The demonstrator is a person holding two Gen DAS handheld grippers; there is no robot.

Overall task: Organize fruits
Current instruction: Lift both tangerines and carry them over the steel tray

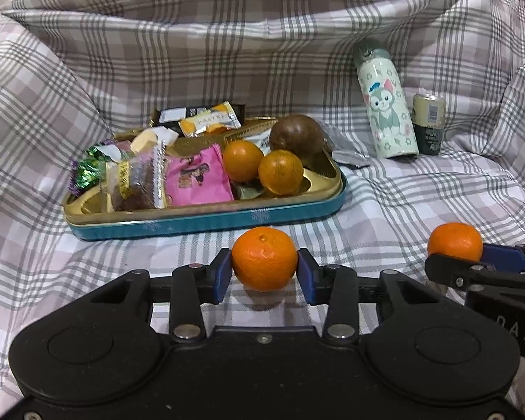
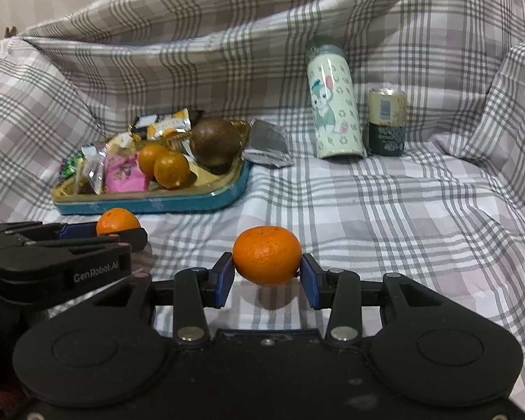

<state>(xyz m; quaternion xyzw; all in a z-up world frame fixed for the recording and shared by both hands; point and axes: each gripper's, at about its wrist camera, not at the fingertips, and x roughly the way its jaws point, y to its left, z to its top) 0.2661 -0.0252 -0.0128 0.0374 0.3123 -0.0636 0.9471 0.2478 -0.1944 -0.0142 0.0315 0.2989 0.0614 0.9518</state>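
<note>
So both my claws are clamped on a mandarin each, left claw (image 1: 264, 272) on the left mandarin (image 1: 264, 259), right claw (image 2: 266, 274) on the right mandarin (image 2: 266, 260), and the tray (image 1: 206, 221) sits dead ahead of the left one, so it's nearer.

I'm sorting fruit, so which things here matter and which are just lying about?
Job: mandarin in left hand-held gripper; mandarin in right hand-held gripper; two mandarins and brown fruit in tray.
Lying about: snack packets, bottle, can.

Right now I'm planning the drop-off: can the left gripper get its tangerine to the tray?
Probably yes. The left gripper is shut on its tangerine, and only bare plaid cloth lies between it and the tray; free tray space is at the right corner.
</note>
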